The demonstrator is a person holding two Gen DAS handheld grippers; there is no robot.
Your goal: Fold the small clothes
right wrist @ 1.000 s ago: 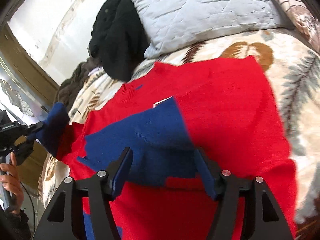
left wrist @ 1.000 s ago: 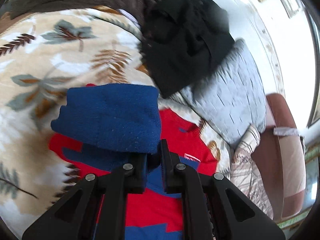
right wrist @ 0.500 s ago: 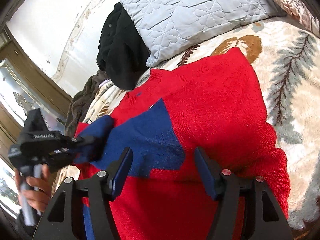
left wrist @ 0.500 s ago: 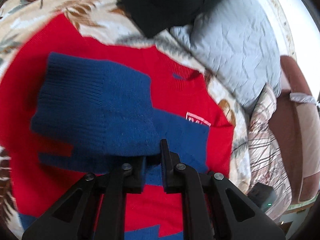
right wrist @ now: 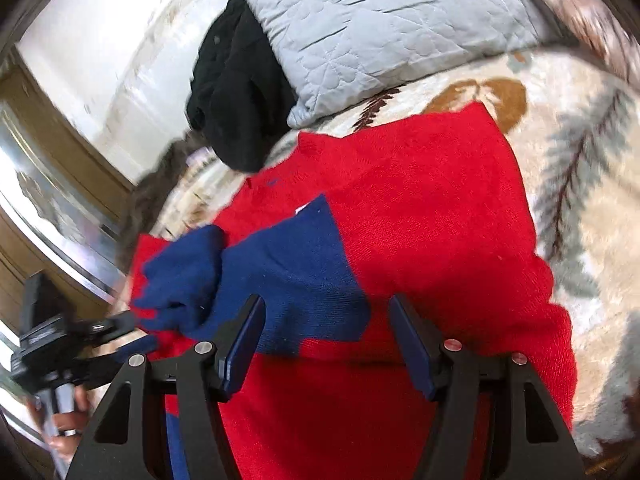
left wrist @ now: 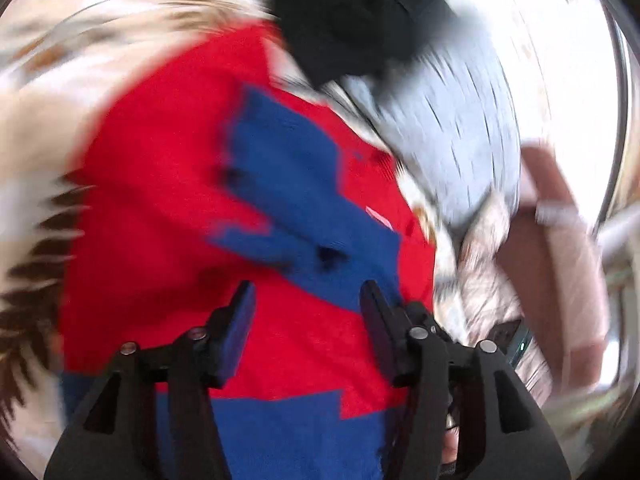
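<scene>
A small red sweater [left wrist: 160, 208] with blue patches lies flat on a leaf-patterned blanket; it also shows in the right wrist view [right wrist: 432, 232]. Its blue sleeve [left wrist: 288, 184] is folded across the chest and lies loose there [right wrist: 188, 276]. My left gripper [left wrist: 306, 312] is open and empty just above the sweater's lower front; the view is motion-blurred. My right gripper [right wrist: 326, 328] is open and empty above the middle of the sweater. The left gripper's body [right wrist: 48, 340] appears at the left edge of the right wrist view, beside the sleeve.
A black garment [right wrist: 236, 92] and a grey quilted pillow [right wrist: 384, 28] lie past the sweater's collar. A brown garment [right wrist: 160, 184] lies further left. The leaf-patterned blanket [right wrist: 584, 160] surrounds the sweater. A brown chair [left wrist: 560, 264] stands at the right.
My left gripper carried the blue sleeve over the sweater's chest, opened and let it go. It is pulling back, which blurs its view. The right gripper stayed open and hardly moved.
</scene>
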